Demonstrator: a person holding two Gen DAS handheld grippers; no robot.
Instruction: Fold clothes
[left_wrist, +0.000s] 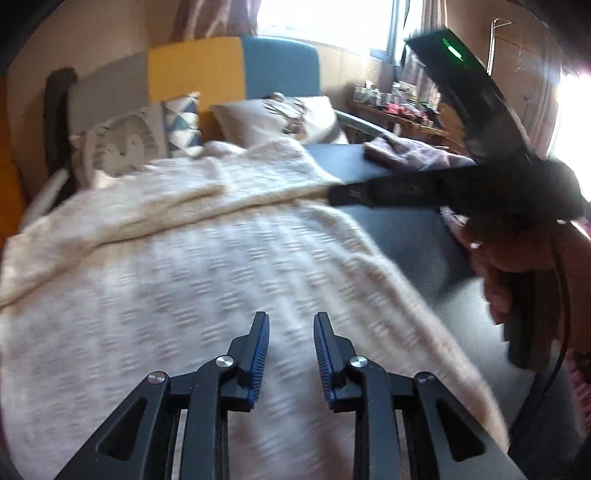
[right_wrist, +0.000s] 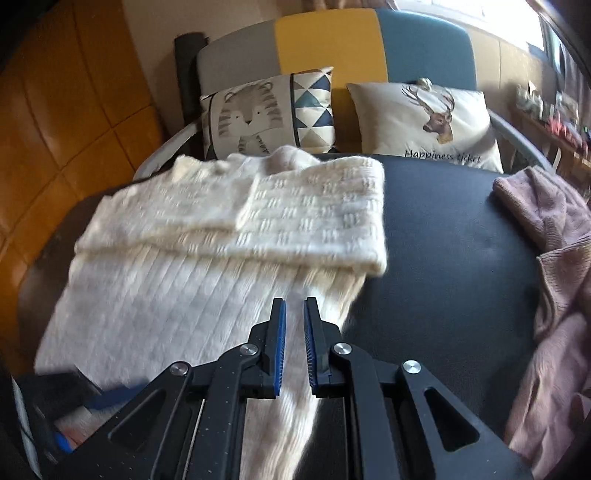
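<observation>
A dark table top (right_wrist: 436, 236) is seen, on which a cream knitted sweater (right_wrist: 207, 236) is spread, with a pink garment (right_wrist: 554, 258) heaped right of the sweater.

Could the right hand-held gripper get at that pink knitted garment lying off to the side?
Probably yes. The right hand-held gripper is open and empty above the cream knitted sweater, and only bare dark seat surface lies between it and the pink knitted garment to its right.
</observation>
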